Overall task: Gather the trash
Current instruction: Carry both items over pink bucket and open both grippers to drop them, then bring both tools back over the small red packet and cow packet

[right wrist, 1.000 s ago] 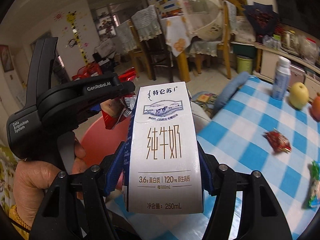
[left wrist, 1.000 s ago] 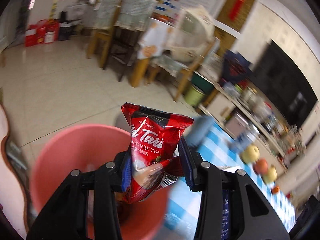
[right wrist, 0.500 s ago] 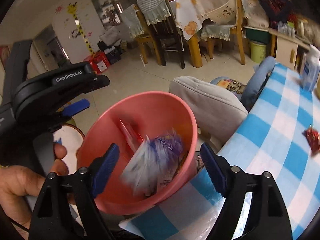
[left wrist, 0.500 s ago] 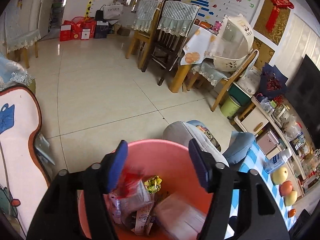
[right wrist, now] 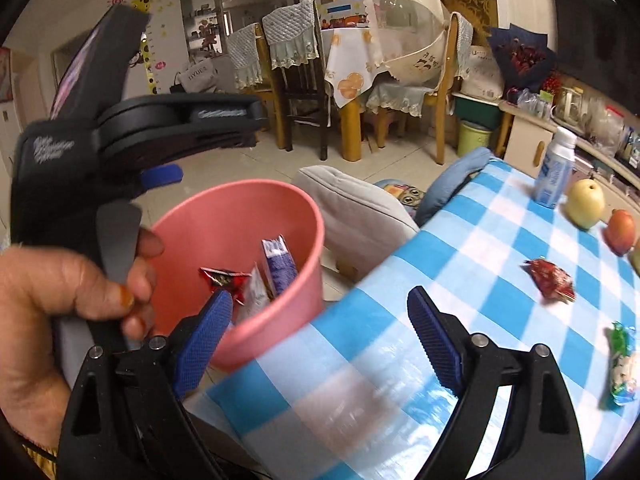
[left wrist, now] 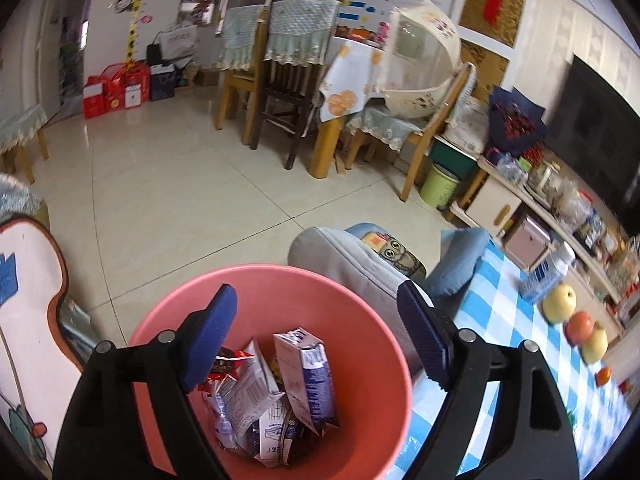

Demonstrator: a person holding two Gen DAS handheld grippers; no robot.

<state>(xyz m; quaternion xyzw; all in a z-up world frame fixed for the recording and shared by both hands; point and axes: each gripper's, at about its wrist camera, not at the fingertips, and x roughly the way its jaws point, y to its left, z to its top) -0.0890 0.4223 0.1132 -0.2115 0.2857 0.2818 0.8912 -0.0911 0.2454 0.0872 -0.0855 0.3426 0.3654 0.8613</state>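
The pink bin point(left wrist: 360, 320) stands on the floor against the table's edge, holding several cartons and wrappers. A white and blue milk carton point(left wrist: 308, 376) and a red milk tea packet point(left wrist: 224, 364) lie on top of the pile. My left gripper point(left wrist: 316, 290) hangs over the bin's mouth, its jaws opening with nothing between them. My right gripper point(right wrist: 320, 294) is over the bin's point(right wrist: 240, 216) near rim and the table's corner, jaws also opening and empty. A red wrapper point(right wrist: 550, 280) and a green and white wrapper point(right wrist: 622, 368) lie on the checked tablecloth point(right wrist: 440, 264).
A hand point(right wrist: 60, 300) holds the left tool's black handle point(right wrist: 120, 140) close on the left. A grey cushioned seat point(right wrist: 360, 208) stands beyond the bin. A bottle point(right wrist: 554, 176), a pear point(right wrist: 586, 204) and an apple point(right wrist: 620, 230) sit at the table's far side.
The left gripper let go of the red packet and the right one released the milk carton. Both dropped into the pink bin, and both pairs of jaws spread wide.
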